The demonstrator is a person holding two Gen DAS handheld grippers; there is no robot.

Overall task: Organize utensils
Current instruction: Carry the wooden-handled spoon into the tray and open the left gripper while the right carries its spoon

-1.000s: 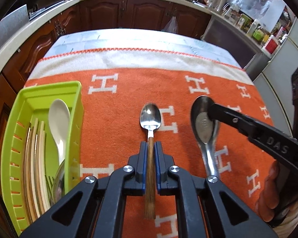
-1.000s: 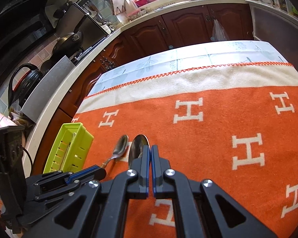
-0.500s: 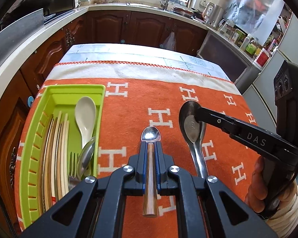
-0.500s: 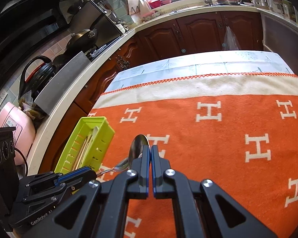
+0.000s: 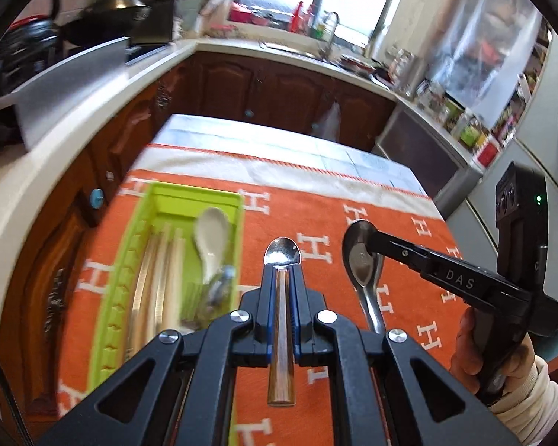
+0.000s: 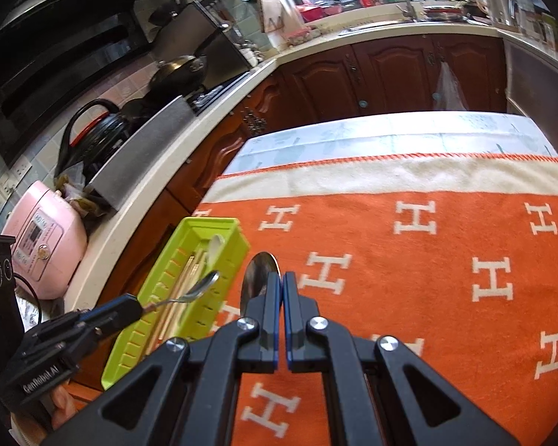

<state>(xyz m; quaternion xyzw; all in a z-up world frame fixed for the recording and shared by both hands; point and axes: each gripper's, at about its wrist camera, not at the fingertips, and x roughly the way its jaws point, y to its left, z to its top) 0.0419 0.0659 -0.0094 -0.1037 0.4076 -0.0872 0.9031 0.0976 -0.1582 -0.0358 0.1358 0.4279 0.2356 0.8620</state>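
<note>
Left wrist view: both grippers grip spoons above orange blanket [image 5: 316, 208].

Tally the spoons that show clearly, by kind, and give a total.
Wooden-handled metal spoon, in left gripper: 1
All-steel spoon, in right gripper: 1
White soup spoon, in green tray: 1
Total: 3

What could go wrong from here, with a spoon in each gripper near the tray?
1. The right gripper pinches only the ladle bowl, so its long handle may swing or slip out.
2. The left gripper and its spoon sit close to the right one; they might collide over the tray.
3. The tray already holds chopsticks; new spoons may land crooked.
</note>
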